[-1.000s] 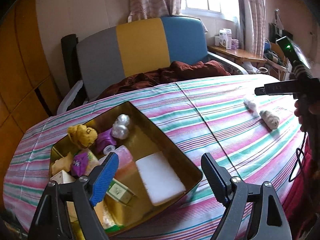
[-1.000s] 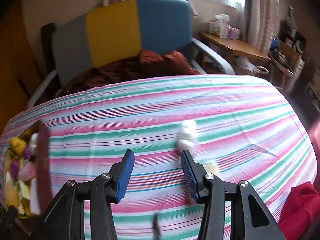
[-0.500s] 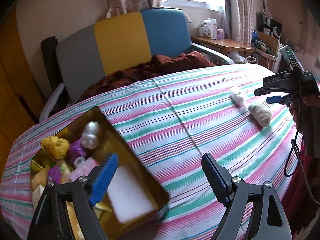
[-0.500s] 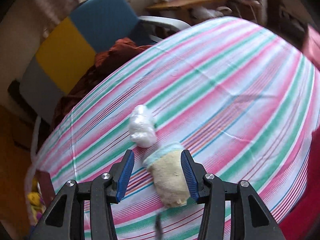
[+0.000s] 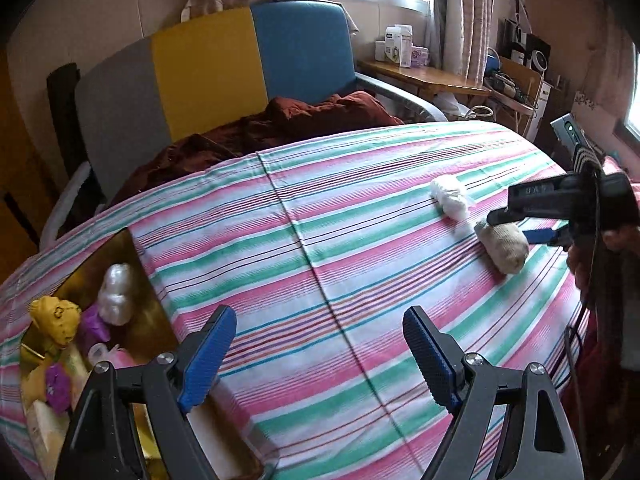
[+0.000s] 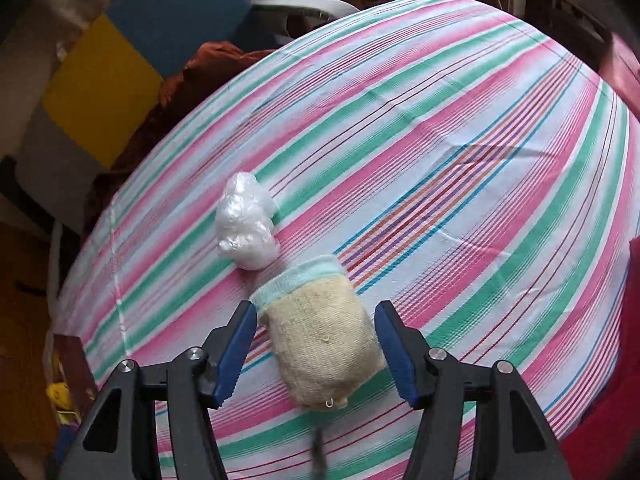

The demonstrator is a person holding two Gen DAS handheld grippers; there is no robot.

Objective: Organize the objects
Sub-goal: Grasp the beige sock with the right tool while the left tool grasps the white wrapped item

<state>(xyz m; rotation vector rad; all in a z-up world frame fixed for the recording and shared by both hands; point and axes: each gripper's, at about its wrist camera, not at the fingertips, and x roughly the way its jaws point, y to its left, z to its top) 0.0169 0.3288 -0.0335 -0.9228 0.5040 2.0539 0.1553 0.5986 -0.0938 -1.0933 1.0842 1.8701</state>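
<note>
A rolled beige sock with a pale blue cuff [image 6: 322, 344] lies on the striped tablecloth [image 6: 440, 160]. My right gripper [image 6: 316, 350] is open, its two blue pads on either side of the sock. A crumpled white plastic ball [image 6: 246, 222] lies just beyond the sock. In the left wrist view the sock [image 5: 503, 245], the white ball [image 5: 450, 197] and the right gripper [image 5: 520, 226] sit at the far right. My left gripper [image 5: 320, 360] is open and empty above the cloth, right of a gold tin box [image 5: 132, 256] holding several small items.
A chair with grey, yellow and blue panels [image 5: 208, 76] and a dark red blanket [image 5: 280, 124] stands behind the table. A wooden side table with boxes [image 5: 420, 76] is at the back right. Red fabric [image 6: 624, 400] hangs at the table's right edge.
My right gripper has moved down and forward, so the sock now sits between its open pads. My left gripper has swung right, and the tin box has slid to the left edge of its view.
</note>
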